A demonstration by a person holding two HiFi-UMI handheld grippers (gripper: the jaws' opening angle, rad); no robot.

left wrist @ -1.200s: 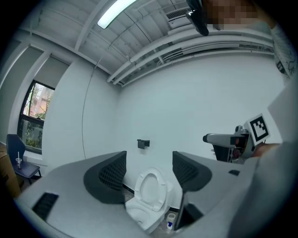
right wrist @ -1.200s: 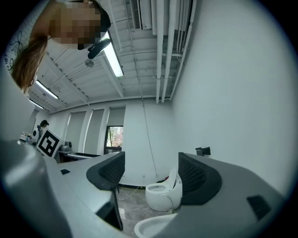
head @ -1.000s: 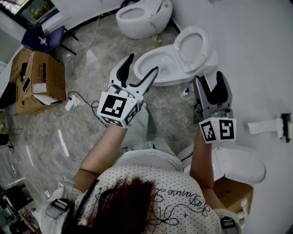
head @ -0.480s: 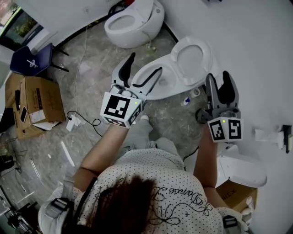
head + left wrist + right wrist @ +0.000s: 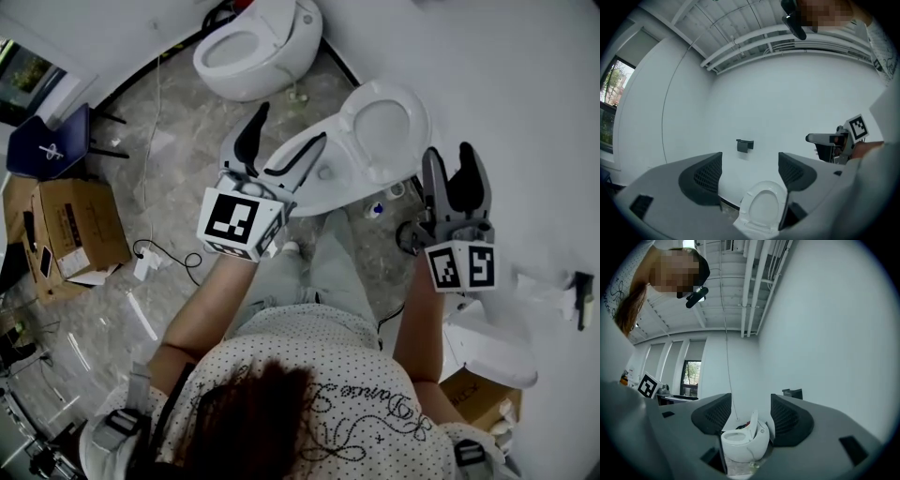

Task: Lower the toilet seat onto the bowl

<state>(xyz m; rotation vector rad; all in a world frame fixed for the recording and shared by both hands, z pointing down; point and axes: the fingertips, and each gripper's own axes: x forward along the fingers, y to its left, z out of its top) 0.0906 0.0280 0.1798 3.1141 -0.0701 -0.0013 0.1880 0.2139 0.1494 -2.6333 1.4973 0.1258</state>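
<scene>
Jaws apart, empty, left gripper [image 5: 292,124] just widened, right gripper [image 5: 449,150] just narrowed, toilet seat [image 5: 347,127] raised off bowl [image 5: 323,195]

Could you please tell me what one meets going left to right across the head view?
Cardboard box → left gripper (empty, jaws just opened wider) → raised toilet seat → right gripper (empty, jaws just closed partway) → black wall holder.

Left gripper [image 5: 750,171] jaws just opened, empty, upright toilet seat [image 5: 745,209] beyond
</scene>
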